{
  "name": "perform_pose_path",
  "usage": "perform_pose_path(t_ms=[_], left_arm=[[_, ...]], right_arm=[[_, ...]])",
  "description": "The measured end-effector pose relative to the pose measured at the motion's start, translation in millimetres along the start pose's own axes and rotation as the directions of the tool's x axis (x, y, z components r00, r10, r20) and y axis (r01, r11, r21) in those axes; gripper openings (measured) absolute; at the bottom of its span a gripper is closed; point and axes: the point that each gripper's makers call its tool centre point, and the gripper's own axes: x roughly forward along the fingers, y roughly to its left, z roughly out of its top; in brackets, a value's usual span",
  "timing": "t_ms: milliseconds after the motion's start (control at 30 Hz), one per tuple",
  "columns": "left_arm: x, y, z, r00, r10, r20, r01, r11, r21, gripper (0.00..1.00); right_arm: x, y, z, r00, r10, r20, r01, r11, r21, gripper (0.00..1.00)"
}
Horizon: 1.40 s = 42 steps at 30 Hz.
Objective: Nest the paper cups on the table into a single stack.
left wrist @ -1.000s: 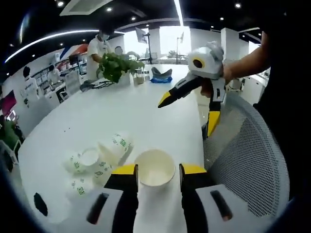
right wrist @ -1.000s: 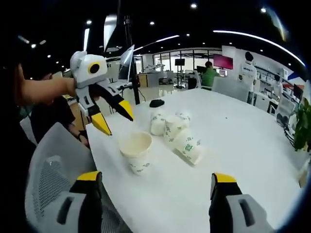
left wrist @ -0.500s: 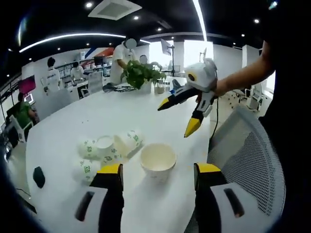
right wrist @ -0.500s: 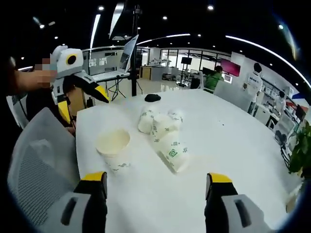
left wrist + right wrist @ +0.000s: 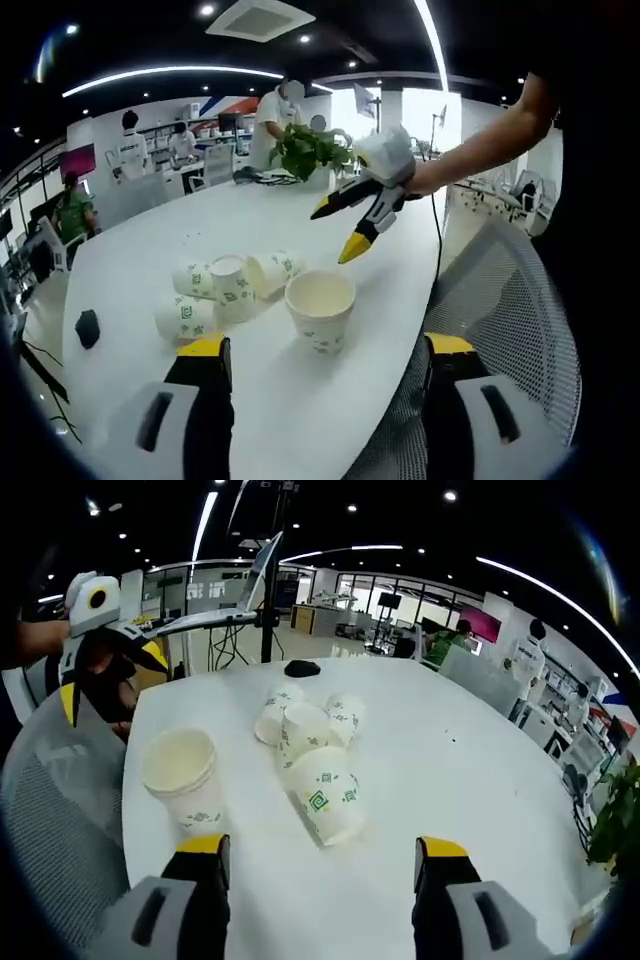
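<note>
I have both tongs off the work. The left tongs (image 5: 322,360) stand wide open and hold nothing; a second ago their jaws flanked the upright cup (image 5: 320,308) closely, and now that cup sits well ahead of them, free on the tabletop (image 5: 150,245). I judge this as a release followed by a retreat.

The right tongs (image 5: 318,855) are likewise wide open and empty. In the right gripper view they now face the toppled cups more squarely than a second ago, with the nearest cup (image 5: 325,793) lying on its side between and just beyond the jaws.

Position of the work:
- The upright cup stands mouth up near the tabletop edge beside the mesh chair (image 5: 495,300).
- The remaining cups (image 5: 300,720) form a loose cluster just beside it, most on their sides, some touching one another. One cup in the cluster appears to stand upright; I cannot tell how many cups there are.

Status: no stack is started. The upright cup serves as a likely base. My next action is probably to close the right tongs on the nearest cup, right it, and seat it in the base.
</note>
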Motion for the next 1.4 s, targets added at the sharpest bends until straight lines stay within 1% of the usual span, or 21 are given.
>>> perform_pose_path(t_ms=[67,133,233,400,567,667,833,933,1067,1267,1400], left_arm=[[-1,-1.4,-2.9,1.000,0.007,0.003,-0.007,1.000,-0.006,0.82],[-3,-2.7,-6.1,1.000,0.023,0.007,-0.023,1.000,-0.014,0.86],[-5,-2.2,-9.7,0.999,0.038,0.009,-0.037,0.999,-0.029,0.89],[-8,1.5,-14.5,0.998,0.069,0.005,-0.069,0.997,-0.027,0.98],[-9,1.4,-15.8,0.997,0.071,0.007,-0.071,0.997,-0.037,0.99],[-9,0.8,-14.5,0.997,0.075,0.021,-0.074,0.996,-0.048,0.99],[-7,-1.2,-14.6,0.997,0.074,0.027,-0.072,0.995,-0.064,0.99],[-6,-1.5,-14.9,0.997,0.074,0.026,-0.072,0.995,-0.066,0.99],[-8,2.1,-12.3,0.996,0.086,0.036,-0.083,0.994,-0.076,0.99],[-9,8.2,-10.1,0.994,0.101,0.036,-0.098,0.992,-0.078,0.99],[-9,9.4,-11.0,0.994,0.108,0.032,-0.105,0.991,-0.081,0.99]], right_arm=[[3,-3,-2.0,1.000,0.002,-0.007,-0.002,1.000,-0.002,0.74],[9,-6,-1.8,1.000,0.011,-0.012,-0.011,1.000,0.014,0.74],[14,-8,-2.0,1.000,0.019,-0.024,-0.018,1.000,0.025,0.74],[25,-10,-1.3,0.999,0.035,-0.035,-0.033,0.999,0.040,0.74],[39,-17,-2.5,0.998,0.039,-0.053,-0.038,0.999,0.024,0.71],[49,-21,-4.0,0.998,0.039,-0.059,-0.037,0.999,0.029,0.69],[57,-21,-4.3,0.996,0.046,-0.081,-0.043,0.999,0.031,0.67],[61,-19,-5.3,0.994,0.049,-0.095,-0.047,0.999,0.026,0.63],[68,-19,-10.1,0.991,0.056,-0.118,-0.059,0.998,-0.020,0.59],[74,-19,-19.0,0.987,0.066,-0.149,-0.075,0.996,-0.055,0.53],[73,-19,-20.6,0.985,0.065,-0.158,-0.077,0.994,-0.071,0.53]])
